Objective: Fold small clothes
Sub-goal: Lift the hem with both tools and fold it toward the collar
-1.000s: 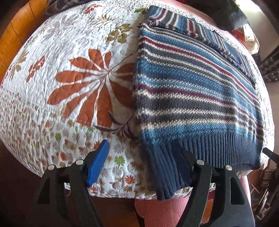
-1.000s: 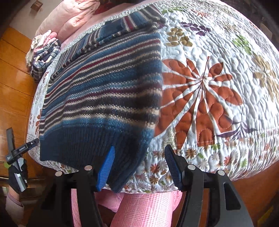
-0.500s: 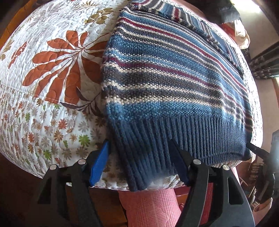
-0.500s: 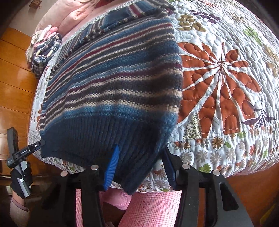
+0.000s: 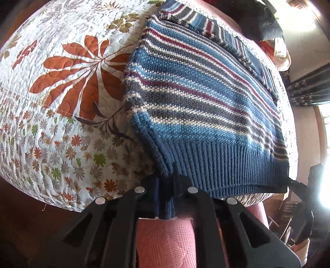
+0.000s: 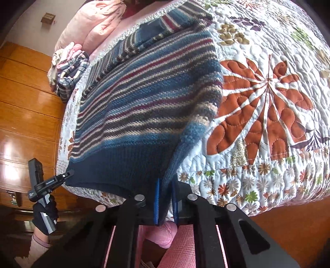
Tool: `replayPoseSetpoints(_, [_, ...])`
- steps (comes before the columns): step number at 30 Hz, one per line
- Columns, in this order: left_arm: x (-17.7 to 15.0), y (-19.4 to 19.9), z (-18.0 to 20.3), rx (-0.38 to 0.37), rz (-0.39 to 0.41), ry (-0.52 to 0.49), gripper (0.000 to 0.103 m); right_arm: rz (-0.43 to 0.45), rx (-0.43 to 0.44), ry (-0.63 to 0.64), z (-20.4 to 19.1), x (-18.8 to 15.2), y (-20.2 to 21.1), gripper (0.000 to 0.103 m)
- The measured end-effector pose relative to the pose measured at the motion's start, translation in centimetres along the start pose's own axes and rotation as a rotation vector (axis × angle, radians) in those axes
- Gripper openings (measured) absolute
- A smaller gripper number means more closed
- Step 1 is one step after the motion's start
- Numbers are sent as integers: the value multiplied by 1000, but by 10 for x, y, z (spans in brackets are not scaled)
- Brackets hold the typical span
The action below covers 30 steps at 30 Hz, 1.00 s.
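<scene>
A blue, grey, cream and maroon striped knit sweater (image 5: 206, 99) lies flat on a floral quilt (image 5: 61, 107), its dark ribbed hem toward me at the bed's edge. My left gripper (image 5: 166, 185) is shut on the hem's left corner, and the fabric bunches up between its jaws. In the right wrist view the same sweater (image 6: 144, 99) rises from my right gripper (image 6: 166, 198), which is shut on the hem's right corner between its blue pads (image 6: 157, 200). Each view shows the other gripper at the far hem corner: the right gripper (image 5: 295, 183), the left gripper (image 6: 61, 178).
The quilt (image 6: 268, 99) covers the whole bed. A plaid clothes pile (image 6: 70, 70) and a pink pillow (image 6: 92, 22) sit at the far end. Dark garments (image 5: 268, 18) lie beyond the sweater. Wooden panelling (image 6: 24, 107) flanks the bed. A pink checked trouser leg (image 5: 165, 239) is below.
Both grippers were open a second ago, straddling the hem corners. They moved in over the ribbed hem and shut on it, and the corners now lift slightly.
</scene>
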<state>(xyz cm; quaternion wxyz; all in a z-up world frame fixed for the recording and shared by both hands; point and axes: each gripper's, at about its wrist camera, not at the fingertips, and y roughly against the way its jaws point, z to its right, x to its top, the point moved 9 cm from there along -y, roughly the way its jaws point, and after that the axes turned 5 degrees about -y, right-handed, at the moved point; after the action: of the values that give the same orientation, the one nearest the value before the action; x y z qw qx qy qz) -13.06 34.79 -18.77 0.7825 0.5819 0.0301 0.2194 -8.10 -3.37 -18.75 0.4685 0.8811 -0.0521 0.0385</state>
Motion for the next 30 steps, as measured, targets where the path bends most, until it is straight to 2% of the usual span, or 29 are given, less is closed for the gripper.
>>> replayPoseSetpoints(6, [40,22,19,-34,89,-16,8,58,106,-26,-17,32,28,9])
replayPoseSetpoints(13, [88,24,22,-48,139,-11,8,78,154,-67,-27,74,35,9])
replayPoseSetpoints(21, [138,-7,16,-45,145,7,8,42,195,-169,-24,132,5,9])
replayPoseSetpoints(30, [175,-52,5,-33,98,46,9,-18,177,-242,-10,179,-39,9])
